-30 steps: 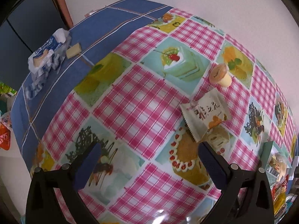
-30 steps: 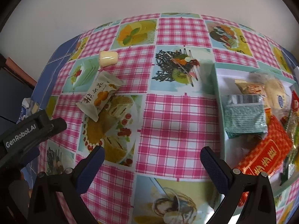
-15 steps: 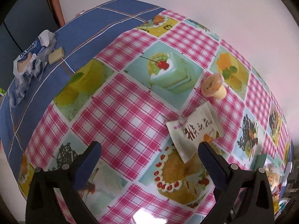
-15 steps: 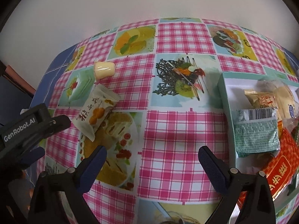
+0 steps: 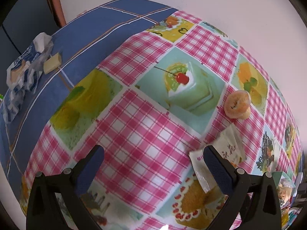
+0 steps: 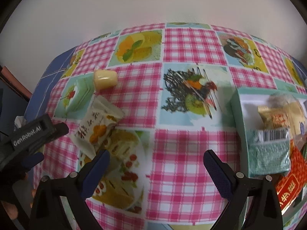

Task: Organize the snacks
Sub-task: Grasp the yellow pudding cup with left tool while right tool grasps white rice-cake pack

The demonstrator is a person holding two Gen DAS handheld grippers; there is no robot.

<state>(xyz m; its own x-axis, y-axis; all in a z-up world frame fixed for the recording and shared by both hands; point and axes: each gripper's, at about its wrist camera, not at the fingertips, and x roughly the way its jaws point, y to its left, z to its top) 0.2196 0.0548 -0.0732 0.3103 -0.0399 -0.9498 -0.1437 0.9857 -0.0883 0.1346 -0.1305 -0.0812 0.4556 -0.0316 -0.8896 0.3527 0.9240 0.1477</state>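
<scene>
A white snack packet with orange fruit print [image 6: 97, 124] lies on the patterned tablecloth; in the left wrist view it [image 5: 228, 149] sits partly behind my right finger. A small yellow jelly cup [image 6: 105, 78] lies on its side behind it and also shows in the left wrist view [image 5: 238, 104]. My left gripper [image 5: 153, 164] is open and empty, low over the cloth, left of the packet. My right gripper [image 6: 156, 164] is open and empty between the packet and a pale green box [image 6: 238, 118] holding several snacks.
A crumpled blue-and-white wrapper [image 5: 25, 71] and a small beige block [image 5: 52, 65] lie on the blue cloth at far left. A white wall runs behind the table. My left gripper's body [image 6: 32, 134] shows at the left of the right wrist view.
My left gripper has moved forward and down toward the packet, which now sits by its right finger. My right gripper has shifted forward; the box now appears nearer to its right finger.
</scene>
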